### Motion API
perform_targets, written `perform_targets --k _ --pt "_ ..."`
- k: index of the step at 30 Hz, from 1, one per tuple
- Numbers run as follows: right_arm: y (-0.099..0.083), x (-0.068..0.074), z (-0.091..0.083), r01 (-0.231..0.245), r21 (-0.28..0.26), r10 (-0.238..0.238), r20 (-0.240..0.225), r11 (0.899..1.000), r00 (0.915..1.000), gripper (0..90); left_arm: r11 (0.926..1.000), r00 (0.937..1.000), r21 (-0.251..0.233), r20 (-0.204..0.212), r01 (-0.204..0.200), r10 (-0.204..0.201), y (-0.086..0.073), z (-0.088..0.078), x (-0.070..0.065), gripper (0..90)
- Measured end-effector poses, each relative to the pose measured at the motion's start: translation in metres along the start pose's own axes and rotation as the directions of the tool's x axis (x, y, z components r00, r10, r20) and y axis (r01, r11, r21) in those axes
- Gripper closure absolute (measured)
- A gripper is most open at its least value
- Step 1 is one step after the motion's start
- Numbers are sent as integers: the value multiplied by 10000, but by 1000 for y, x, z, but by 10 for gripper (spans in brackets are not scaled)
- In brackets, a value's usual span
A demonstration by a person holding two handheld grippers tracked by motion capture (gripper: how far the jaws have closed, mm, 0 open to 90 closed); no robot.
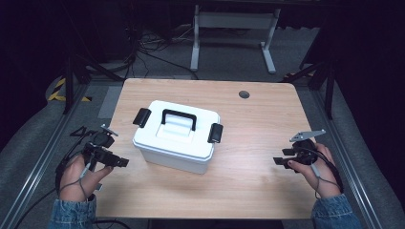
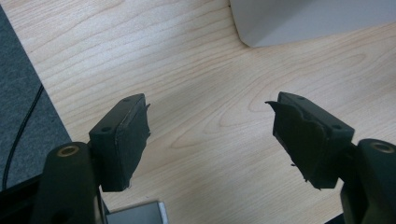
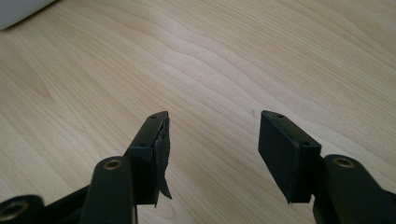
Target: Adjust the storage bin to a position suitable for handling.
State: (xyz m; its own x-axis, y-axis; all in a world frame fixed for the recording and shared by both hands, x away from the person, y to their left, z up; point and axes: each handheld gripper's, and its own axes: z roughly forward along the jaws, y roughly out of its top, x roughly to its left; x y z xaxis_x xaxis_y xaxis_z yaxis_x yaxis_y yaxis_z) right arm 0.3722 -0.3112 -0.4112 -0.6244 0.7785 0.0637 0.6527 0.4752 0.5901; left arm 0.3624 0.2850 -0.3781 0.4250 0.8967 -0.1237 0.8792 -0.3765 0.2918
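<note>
Your left gripper point(image 1: 122, 162) hovers over the table's point(image 1: 248, 186) left edge, its jaws spread wide with only bare wood between them. In the left gripper view the pads point(image 2: 133, 140) frame empty tabletop, and a corner of the white box point(image 2: 299, 21) sits up at about 1 o'clock, well apart from them.

That white box point(image 1: 174, 143) stands a little left of the table's middle, lid on, both black side latches point(image 1: 142, 117) down against its ends and the black carry handle point(image 1: 179, 118) on top. From your left gripper it lies at roughly 2 o'clock, near but not touching.

Your right gripper point(image 1: 282, 158) is at the table's right side, jaws likewise wide apart on nothing. From it the box is off at 9 o'clock; in the right gripper view a sliver of it point(image 3: 18, 10) shows at 11 o'clock.

Judging by this, nothing is done yet: the box is closed and untouched, so reaching the latches or handle remains.
</note>
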Motion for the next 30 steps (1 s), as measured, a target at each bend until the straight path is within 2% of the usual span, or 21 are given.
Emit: perform_targets --k 5,7,10,13,17,22,26,27,28,30 --pt "1 2 -1 187 -212 -192 -209 9996 9996 461 10000 10000 -12 -54 -48 48 0 -1 1 272" --pt "1 4 1 239 -322 -252 -426 9992 9988 461 9999 10000 -110 -54 8 -9 1 -2 1 272" --pt "3 6 3 496 -380 -517 -566 9980 9971 471 9999 10000 -114 -83 -35 34 1 -1 1 272" --pt "5 7 4 728 -511 -756 -565 9960 9955 472 9999 10000 -136 -77 24 -25 1 -1 1 272" --pt "9 12 4 796 -554 -835 -717 9953 9939 474 9999 9999 -166 -95 -40 38 2 -1 2 274" --pt "21 21 1 857 -738 -928 -977 9936 9909 472 9997 10000 -230 -71 6 -8 2 -3 2 276" --pt "40 30 -4 1077 -858 -1171 -1141 9905 9865 472 9993 10000 -364 -82 -30 27 2 -4 2 280" --pt "52 36 -8 1301 -931 -1410 -1215 9871 9825 472 9993 10000 -383 -44 -30 28 2 -4 2 281" --pt "52 36 -8 1301 -931 -1410 -1215 9871 9825 472 9991 10000 -424 -52 -44 42 2 -5 2 281" --pt "65 42 -12 1563 -1080 -1697 -1290 9818 9770 472 9983 9999 -572 35 96 -94 1 -6 2 282"
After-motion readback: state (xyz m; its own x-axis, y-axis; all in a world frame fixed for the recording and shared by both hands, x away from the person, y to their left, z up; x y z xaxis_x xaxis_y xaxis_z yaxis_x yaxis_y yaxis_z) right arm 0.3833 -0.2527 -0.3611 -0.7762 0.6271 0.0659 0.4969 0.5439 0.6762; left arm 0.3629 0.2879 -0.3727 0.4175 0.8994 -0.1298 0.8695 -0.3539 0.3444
